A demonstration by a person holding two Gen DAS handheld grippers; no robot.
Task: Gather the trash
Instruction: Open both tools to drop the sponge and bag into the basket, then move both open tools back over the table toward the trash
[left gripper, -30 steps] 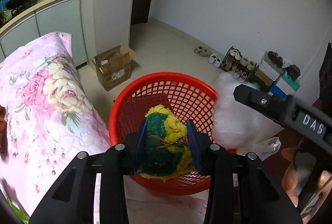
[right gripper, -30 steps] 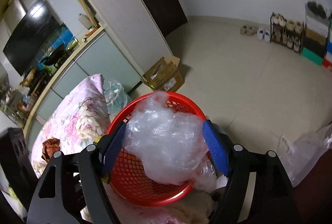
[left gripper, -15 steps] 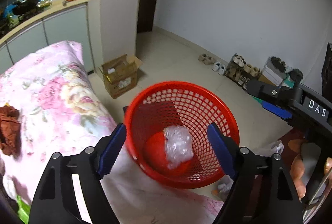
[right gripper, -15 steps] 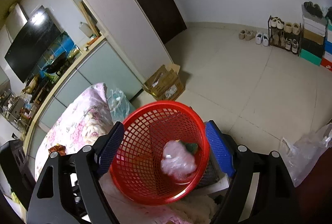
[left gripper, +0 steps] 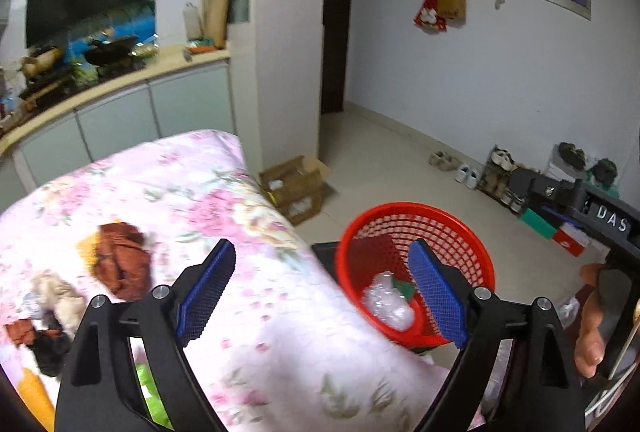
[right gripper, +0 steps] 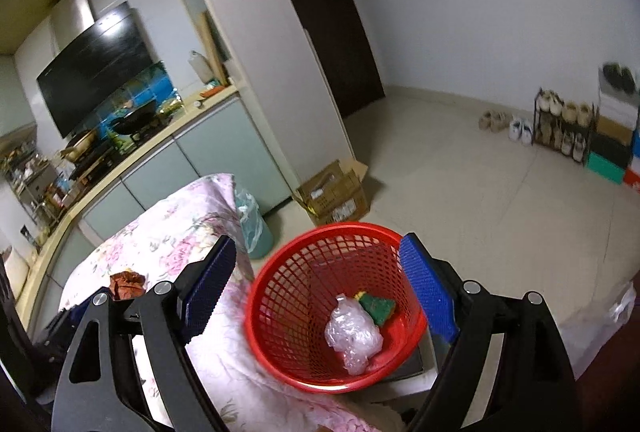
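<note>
Both drops made: a clear plastic wad (right gripper: 354, 334) and a green-yellow sponge (right gripper: 378, 306) lie in the red basket (right gripper: 280, 272). The left hand-held gripper (left gripper: 320, 290) and right hand-held gripper (right gripper: 316, 290) are opening, empty; next likely target, the brown scrap (left gripper: 120, 260) on the floral bed (left gripper: 240, 216).

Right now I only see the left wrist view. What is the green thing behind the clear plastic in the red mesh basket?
Observer: A green sponge with a yellow edge, lying beside the crumpled clear plastic wrap in the red mesh plastic basket.
Operator: Any other bin nearby?
Observer: Yes, a pale green bin with a plastic liner stands beside the floral pink quilt.
Operator: Is the other gripper carrying anything?
Observer: No, the right gripper has its jaws opening, with nothing gripped between them.
</note>
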